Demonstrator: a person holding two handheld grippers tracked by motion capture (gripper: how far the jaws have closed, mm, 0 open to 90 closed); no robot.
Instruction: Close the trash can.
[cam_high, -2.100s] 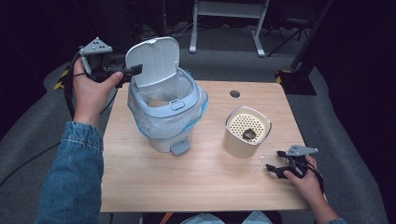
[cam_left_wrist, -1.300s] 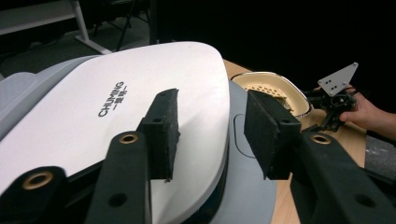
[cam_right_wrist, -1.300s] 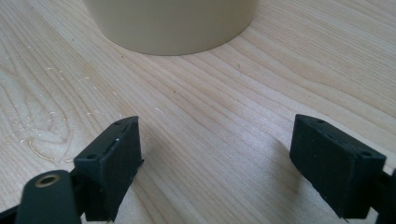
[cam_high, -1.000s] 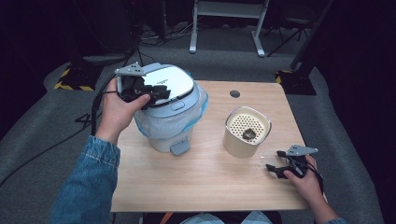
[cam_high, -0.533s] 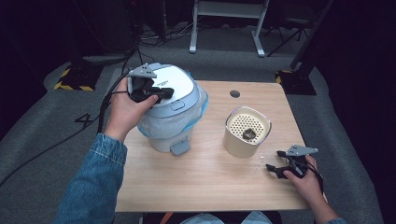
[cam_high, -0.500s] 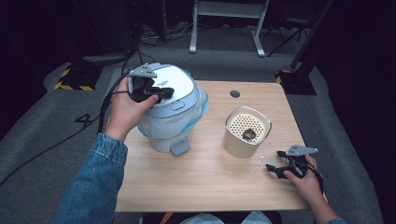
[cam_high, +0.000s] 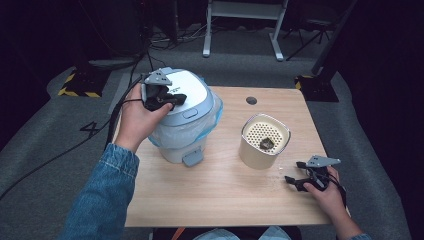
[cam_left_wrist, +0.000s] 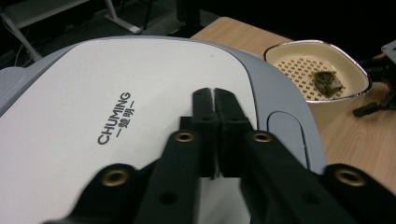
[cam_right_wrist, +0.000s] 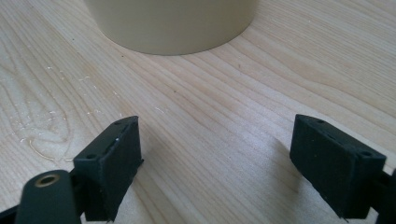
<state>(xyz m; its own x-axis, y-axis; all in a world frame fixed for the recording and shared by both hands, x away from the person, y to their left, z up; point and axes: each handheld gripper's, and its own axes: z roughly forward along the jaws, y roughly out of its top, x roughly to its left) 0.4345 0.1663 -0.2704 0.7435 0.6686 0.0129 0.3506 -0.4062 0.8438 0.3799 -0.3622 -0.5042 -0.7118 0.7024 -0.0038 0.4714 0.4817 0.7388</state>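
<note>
Two containers share the light wooden table (cam_high: 220, 200): a white-and-grey plastic lidded bin (cam_high: 186, 117) at nine o'clock, and a cream perforated-top canister (cam_high: 264, 141) at three. Left gripper (cam_high: 169, 99), clenched empty, presses the lid down, likely latching it; right gripper (cam_high: 299, 179) rests spread wide at four o'clock.

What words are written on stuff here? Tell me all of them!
"CHUMING" on the white bin lid, in dark capital letters.
A small line of Chinese characters under it on the same lid, too small to read.
A floor mark left of the table, like a "4", too blurred to be sure.
</note>
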